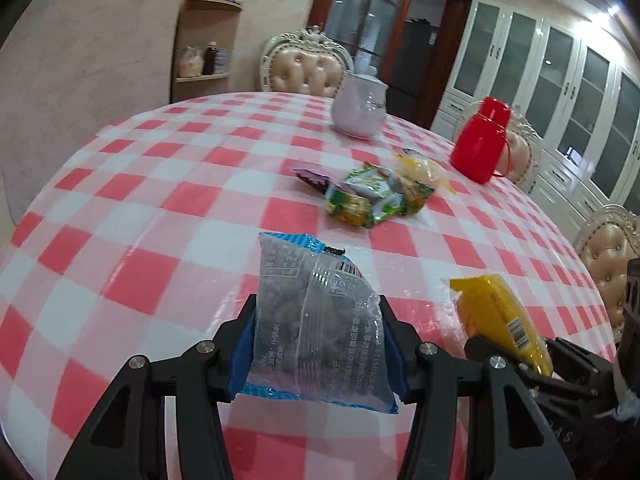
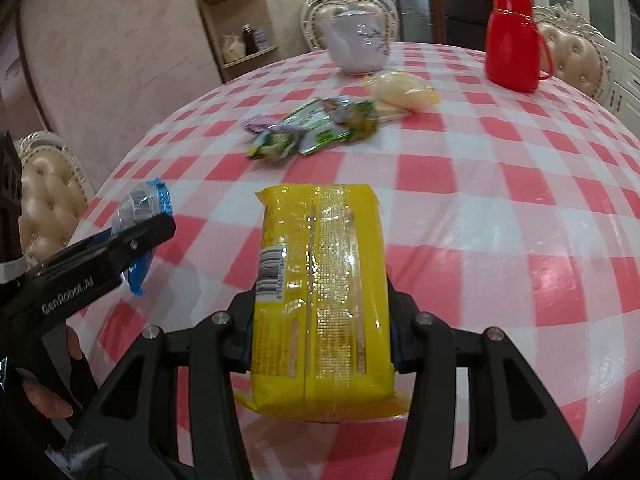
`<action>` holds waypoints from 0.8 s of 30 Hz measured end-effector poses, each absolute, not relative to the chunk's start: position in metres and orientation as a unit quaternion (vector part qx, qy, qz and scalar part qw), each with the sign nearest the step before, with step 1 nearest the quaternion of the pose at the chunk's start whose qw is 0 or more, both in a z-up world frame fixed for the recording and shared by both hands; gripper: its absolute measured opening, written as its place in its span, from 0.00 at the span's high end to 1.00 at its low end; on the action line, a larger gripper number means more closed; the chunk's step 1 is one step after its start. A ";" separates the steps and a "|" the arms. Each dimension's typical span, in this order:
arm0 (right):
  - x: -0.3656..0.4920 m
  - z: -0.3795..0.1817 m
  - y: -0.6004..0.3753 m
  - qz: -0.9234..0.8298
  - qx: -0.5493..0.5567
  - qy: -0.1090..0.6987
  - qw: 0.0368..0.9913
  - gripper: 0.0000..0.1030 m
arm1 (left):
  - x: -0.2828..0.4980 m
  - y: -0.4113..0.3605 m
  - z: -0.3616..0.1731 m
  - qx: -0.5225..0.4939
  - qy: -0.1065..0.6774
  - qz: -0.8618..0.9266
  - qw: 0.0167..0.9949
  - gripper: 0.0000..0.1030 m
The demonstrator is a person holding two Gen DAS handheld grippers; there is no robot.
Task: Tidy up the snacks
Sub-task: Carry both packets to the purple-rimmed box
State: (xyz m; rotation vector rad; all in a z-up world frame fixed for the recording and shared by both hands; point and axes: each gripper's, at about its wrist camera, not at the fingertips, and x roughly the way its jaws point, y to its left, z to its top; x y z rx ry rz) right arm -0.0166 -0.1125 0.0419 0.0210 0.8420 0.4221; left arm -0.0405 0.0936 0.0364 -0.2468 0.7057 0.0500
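Note:
My left gripper (image 1: 318, 314) is shut on a clear snack bag with blue edges (image 1: 316, 320), held above the checked tablecloth; the same bag (image 2: 138, 216) shows at the left of the right wrist view. My right gripper (image 2: 320, 308) is shut on a yellow snack pack (image 2: 324, 292), barcode side up, also seen from the left wrist as a yellow pack (image 1: 500, 320) at the right. A pile of green, purple and pale yellow snack packets (image 1: 368, 196) (image 2: 320, 124) lies further out on the table.
A round table with a pink-and-white checked cloth (image 1: 160, 200) carries a white teapot (image 1: 360, 108) (image 2: 356, 46) and a red flask (image 1: 482, 140) (image 2: 512, 54) at the far side. Padded chairs (image 1: 304, 68) ring it. A person's hand (image 2: 52, 384) holds the left gripper.

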 end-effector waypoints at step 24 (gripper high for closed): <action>-0.064 0.042 -0.008 0.305 -0.023 0.415 0.857 0.50 | -0.145 0.179 0.037 -0.121 0.354 0.092 0.923 0.47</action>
